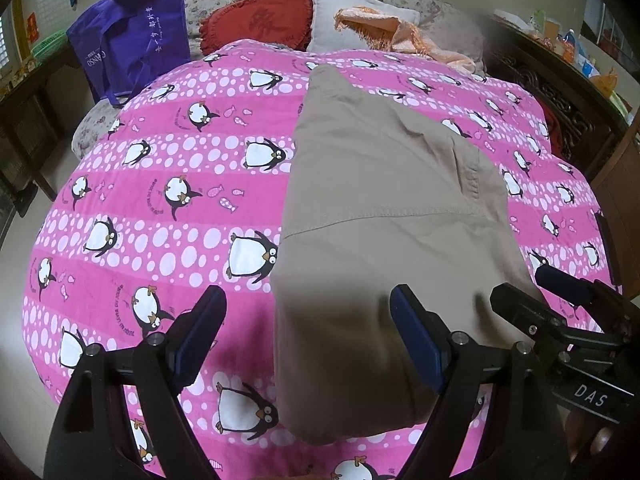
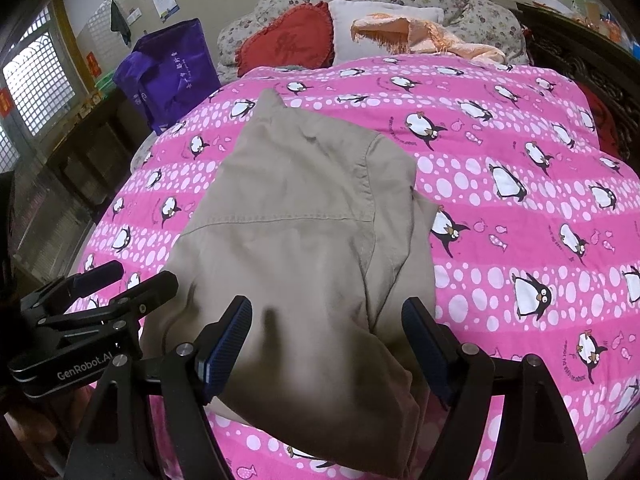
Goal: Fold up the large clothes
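Here, a pink penguin-print quilt (image 1: 160,200) covers the bed and carries a khaki garment (image 1: 380,208), partly folded, lying lengthwise from near the quilt's front edge toward the pillows at the head. To the garment's left, the quilt is bare out to its left edge; to its right, seen from the right wrist, a broad bare stretch runs to the right edge. At the head end lie a red heart-shaped cushion (image 1: 260,16), a grey pillow (image 1: 340,12) and an orange fringed cloth (image 1: 392,32); a purple bag (image 1: 128,40) stands at the far-left corner. Dark wooden furniture (image 1: 560,92) flanks the right edge. The left gripper (image 1: 308,336) has its jaws spread wide and grips nothing; the garment's left edge passes between its fingers, the left finger above bare quilt, the right above cloth. The right gripper (image 2: 328,344) is likewise spread wide and empty, its two fingers straddling the garment's near right portion, close to the front edge. Whether any fingertip touches the cloth cannot be told. The two grippers sit just beside each other, each visible in the other's view.
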Action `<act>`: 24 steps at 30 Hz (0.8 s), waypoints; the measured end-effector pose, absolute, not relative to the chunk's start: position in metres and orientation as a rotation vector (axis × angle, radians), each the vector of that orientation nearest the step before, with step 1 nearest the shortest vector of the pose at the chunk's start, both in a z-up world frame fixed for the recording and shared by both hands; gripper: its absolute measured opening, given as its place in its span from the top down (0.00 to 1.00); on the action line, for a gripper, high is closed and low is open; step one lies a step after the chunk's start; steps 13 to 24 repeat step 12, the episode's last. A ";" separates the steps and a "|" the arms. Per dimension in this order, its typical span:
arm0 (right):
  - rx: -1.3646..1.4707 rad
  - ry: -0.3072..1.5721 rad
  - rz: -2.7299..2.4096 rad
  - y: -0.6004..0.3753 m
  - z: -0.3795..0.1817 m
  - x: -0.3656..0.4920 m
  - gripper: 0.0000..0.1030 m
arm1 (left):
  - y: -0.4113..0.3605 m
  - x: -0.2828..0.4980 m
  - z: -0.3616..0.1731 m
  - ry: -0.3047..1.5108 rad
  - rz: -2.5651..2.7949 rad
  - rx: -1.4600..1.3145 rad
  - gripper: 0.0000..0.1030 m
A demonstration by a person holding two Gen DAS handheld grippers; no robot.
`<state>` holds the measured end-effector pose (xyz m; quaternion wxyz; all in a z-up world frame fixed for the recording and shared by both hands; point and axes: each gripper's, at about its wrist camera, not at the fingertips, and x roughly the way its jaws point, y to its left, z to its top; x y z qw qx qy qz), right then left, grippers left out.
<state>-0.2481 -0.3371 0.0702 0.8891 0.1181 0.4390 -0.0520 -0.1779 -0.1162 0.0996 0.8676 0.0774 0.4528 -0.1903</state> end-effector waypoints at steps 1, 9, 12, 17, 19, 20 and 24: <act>0.246 0.912 -0.107 -0.337 0.070 -0.248 0.23 | -0.117 -0.178 0.100 0.948 -0.397 0.162 0.18; 0.249 0.919 -0.102 -0.337 0.068 -0.247 0.23 | -0.117 -0.178 0.100 0.926 -0.391 0.170 0.18; 0.264 0.901 -0.091 -0.341 0.072 -0.248 0.23 | -0.116 -0.175 0.101 0.922 -0.399 0.175 0.18; 0.264 0.901 -0.091 -0.341 0.072 -0.248 0.23 | -0.116 -0.175 0.101 0.922 -0.399 0.175 0.18; 0.264 0.901 -0.091 -0.341 0.072 -0.248 0.23 | -0.116 -0.175 0.101 0.922 -0.399 0.175 0.18; 0.264 0.901 -0.091 -0.341 0.072 -0.248 0.23 | -0.116 -0.175 0.101 0.922 -0.399 0.175 0.18; 0.264 0.901 -0.091 -0.341 0.072 -0.248 0.23 | -0.116 -0.175 0.101 0.922 -0.399 0.175 0.18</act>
